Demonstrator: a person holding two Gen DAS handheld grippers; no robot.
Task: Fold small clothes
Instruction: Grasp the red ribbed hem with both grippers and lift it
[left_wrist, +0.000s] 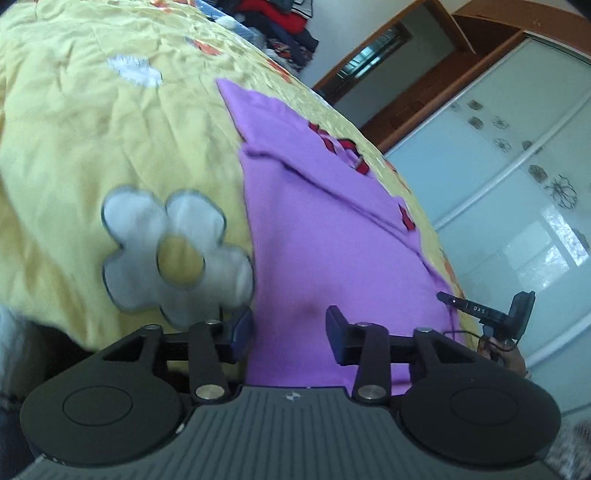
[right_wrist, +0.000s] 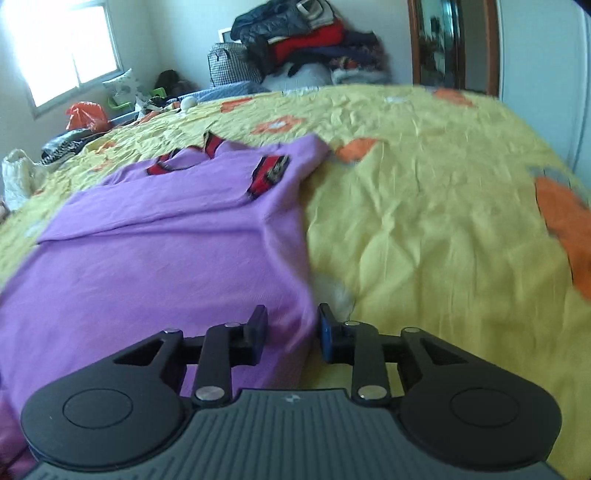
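Straight ahead of both tongs, spread flat on the yellow flowered bedspread (right_wrist: 424, 229): a purple sweater (right_wrist: 177, 243) with red-and-black trim. Sleeves already laid across the chest, cuff showing at the far end near the collar. Hem end nearest, collar end farthest, so long axis running directly away from both tools.

Left gripper (left_wrist: 290, 332) spread apart, gripping nothing, hovering low over the near hem. Purple fabric filling the gap between its fingers, left finger (left_wrist: 242, 332) sitting roughly over the garment's left edge beside a white flower patch (left_wrist: 173, 254). Contact with the cloth impossible to confirm.

Right gripper (right_wrist: 291, 330) likewise spread and empty, poised at the opposite hem corner. Sweater's right edge running between its fingers, purple to the inside, yellow cover to the outside. Same tool also peeking into the left wrist view, off to the right past the sweater's edge (left_wrist: 487, 314).

Symmetrical setup, then: one tool per hem corner, neither clearly nearer. Likely next beat, judged from the layout: close on both corners and carry the hem forward along that long axis toward the collar, halving the garment. Main risk: pinching bedspread along with knit, especially on the right, where the edge sits mid-gap.

Beyond the bed, a heap of clothes (right_wrist: 306, 40) against the wall, untouched.
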